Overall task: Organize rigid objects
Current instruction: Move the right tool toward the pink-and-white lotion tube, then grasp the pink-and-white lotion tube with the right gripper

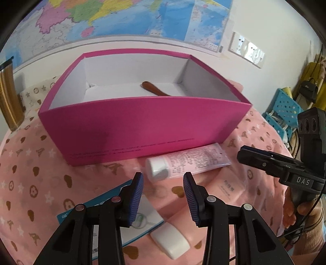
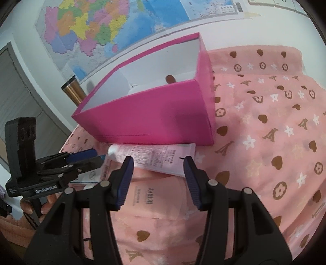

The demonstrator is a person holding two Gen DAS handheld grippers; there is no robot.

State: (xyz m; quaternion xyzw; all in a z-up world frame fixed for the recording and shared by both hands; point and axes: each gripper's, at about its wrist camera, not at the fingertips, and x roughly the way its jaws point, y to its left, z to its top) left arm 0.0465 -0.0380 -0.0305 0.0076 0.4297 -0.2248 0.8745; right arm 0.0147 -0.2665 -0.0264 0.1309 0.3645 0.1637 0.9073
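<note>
Nearest the lens, the left gripper (image 1: 163, 195) is held wide and empty over a white block (image 1: 170, 241) and a pink tube (image 1: 187, 163) lying against the magenta box (image 1: 132, 126). The right gripper (image 2: 159, 175), also wide, is poised; a pickup seems next, calling for a squarer line-up on the tube.

A large multicoloured map (image 1: 126, 18) hangs on the white wall (image 1: 264, 24), with a plate of wall switches (image 1: 247, 50) to its right. The desk is covered by a pink cloth (image 2: 264, 132) printed with brown hearts, white stars and towers; a gold metal tumbler (image 1: 9, 97) stands at its far left edge. At the right stand a blue perforated basket (image 1: 285, 110) and yellow furniture (image 1: 311, 71); a grey door (image 2: 18, 95) shows at the left in the right wrist view.
</note>
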